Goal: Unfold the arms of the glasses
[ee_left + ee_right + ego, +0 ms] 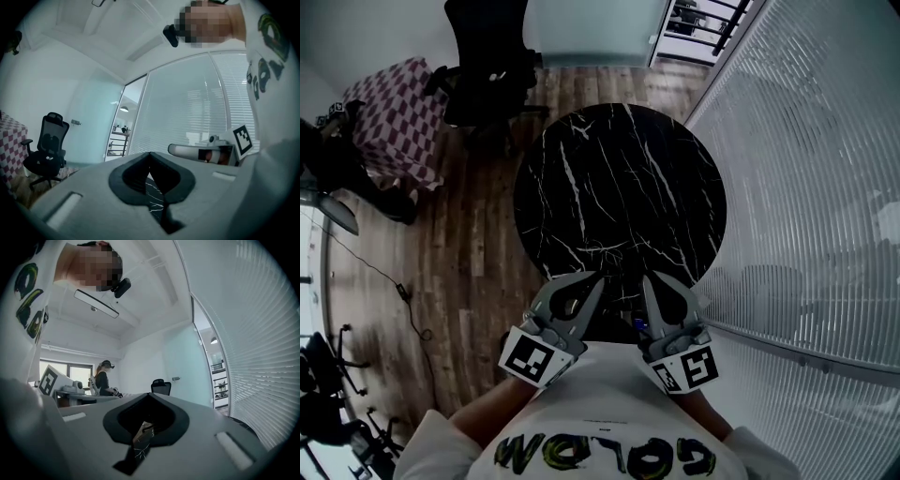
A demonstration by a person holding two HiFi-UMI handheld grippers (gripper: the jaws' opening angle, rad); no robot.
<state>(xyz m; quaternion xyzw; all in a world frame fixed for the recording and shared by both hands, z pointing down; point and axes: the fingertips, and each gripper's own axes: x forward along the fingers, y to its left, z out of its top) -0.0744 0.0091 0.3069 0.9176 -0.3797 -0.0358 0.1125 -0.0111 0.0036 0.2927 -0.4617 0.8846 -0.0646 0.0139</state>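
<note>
The two tongs are closed with nothing between them. The left tongs (pixel 594 278) and right tongs (pixel 648 279) are level and side by side, their tips over the near edge of the one round, black marbled desk (pixel 619 178). The glasses cannot be made out in any view. Past the desk stands one black office chair (pixel 487 75), next to a checked cloth (pixel 398 117). Slatted blinds (pixel 806 169) run along the right. Only the right gripper view shows a second person (pixel 102 378), standing far off.
</note>
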